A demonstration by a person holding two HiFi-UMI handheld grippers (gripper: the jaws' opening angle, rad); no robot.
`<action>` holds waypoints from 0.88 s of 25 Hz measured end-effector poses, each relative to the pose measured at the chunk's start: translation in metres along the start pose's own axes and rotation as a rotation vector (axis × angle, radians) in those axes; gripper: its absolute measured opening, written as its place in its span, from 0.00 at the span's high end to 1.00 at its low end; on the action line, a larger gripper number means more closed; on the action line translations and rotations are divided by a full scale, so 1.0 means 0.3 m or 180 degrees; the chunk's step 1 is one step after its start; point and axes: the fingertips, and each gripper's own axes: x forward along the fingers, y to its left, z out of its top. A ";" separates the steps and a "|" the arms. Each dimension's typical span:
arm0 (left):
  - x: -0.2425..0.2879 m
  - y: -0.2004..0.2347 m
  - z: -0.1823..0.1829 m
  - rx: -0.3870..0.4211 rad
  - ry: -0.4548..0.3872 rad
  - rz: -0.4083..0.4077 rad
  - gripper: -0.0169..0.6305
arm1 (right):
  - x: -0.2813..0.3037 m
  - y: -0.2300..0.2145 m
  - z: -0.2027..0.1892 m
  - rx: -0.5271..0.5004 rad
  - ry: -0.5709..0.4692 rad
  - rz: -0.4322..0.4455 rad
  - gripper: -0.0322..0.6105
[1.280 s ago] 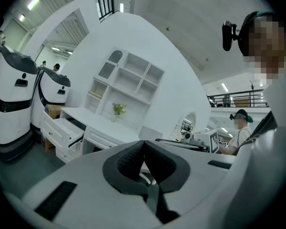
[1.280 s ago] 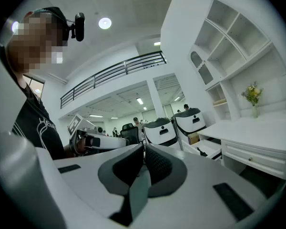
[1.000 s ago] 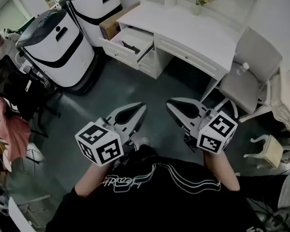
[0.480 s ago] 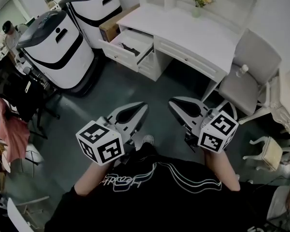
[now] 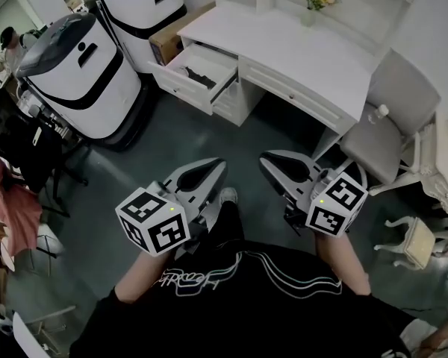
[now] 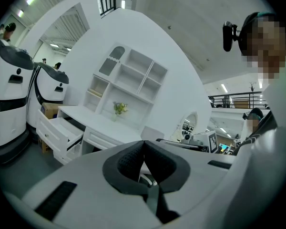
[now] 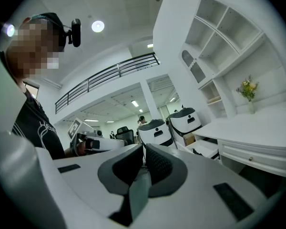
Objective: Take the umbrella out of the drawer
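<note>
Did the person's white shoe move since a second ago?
Yes. The white shoe has stepped forward, toward the white desk, and now shows further out from under the person's body.

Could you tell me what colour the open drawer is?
White; the drawer shows best in the head view.

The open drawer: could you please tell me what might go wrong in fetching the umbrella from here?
Both the left gripper and right gripper are shut, far from the drawer; they must open first. The dark umbrella lies low inside, so jaws may strike the drawer's walls.
</note>
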 end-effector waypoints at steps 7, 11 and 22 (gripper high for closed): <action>0.170 0.284 0.102 -0.0146 0.0081 -0.0012 0.94 | 0.226 -0.260 0.038 0.0096 0.0110 -0.0074 0.87; 0.288 0.529 0.197 -0.0262 0.0102 0.0026 0.94 | 0.420 -0.455 0.066 0.0189 0.0221 -0.0113 0.87; 0.537 1.158 0.423 -0.0436 0.0157 0.0162 0.94 | 0.957 -0.887 0.167 0.0261 0.0569 -0.0132 0.87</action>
